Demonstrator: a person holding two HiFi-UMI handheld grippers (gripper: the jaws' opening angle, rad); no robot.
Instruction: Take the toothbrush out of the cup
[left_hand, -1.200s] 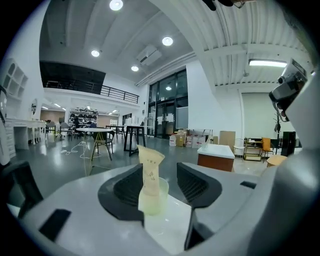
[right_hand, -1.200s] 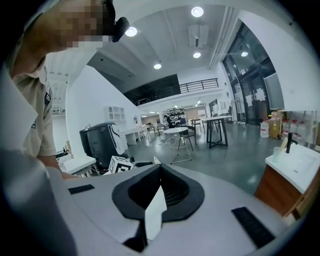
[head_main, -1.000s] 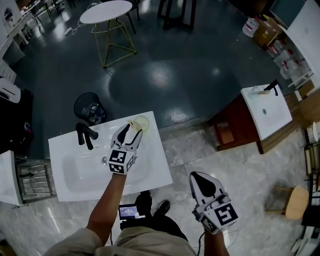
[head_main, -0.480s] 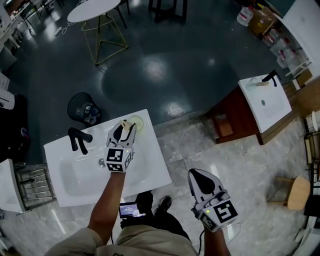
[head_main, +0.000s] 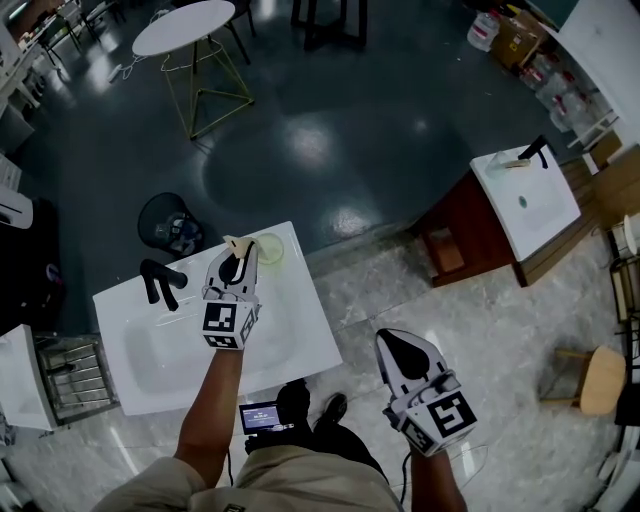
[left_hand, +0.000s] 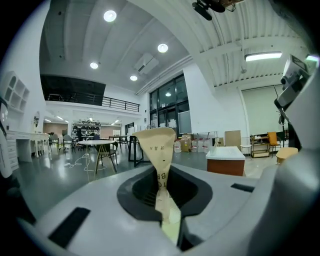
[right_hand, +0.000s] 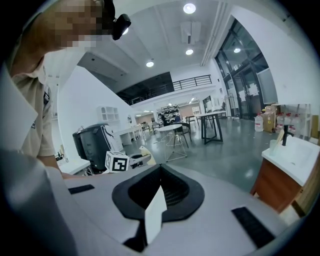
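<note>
A pale green cup (head_main: 270, 248) stands at the far right corner of the white washbasin (head_main: 300, 335). My left gripper (head_main: 238, 252) hovers just left of the cup. Its jaws are closing on the toothbrush (head_main: 235, 243), a flat beige paper-wrapped stick lifted above the rim. In the left gripper view the toothbrush (left_hand: 157, 145) stands upright, pinched between the jaws of the left gripper (left_hand: 162, 187). My right gripper (head_main: 400, 346) hangs over the floor to the right of the basin. There the right gripper (right_hand: 159, 192) is shut with nothing held.
A black faucet (head_main: 160, 281) stands at the basin's far left. A black wire bin (head_main: 170, 222) sits on the floor behind the basin. A second washbasin on a wooden cabinet (head_main: 525, 200) is at the right. A round white table (head_main: 185, 25) stands farther off.
The left gripper's jaws have closed on the toothbrush and the gripper has risen from the cup with it. The right gripper has stayed where it was.
</note>
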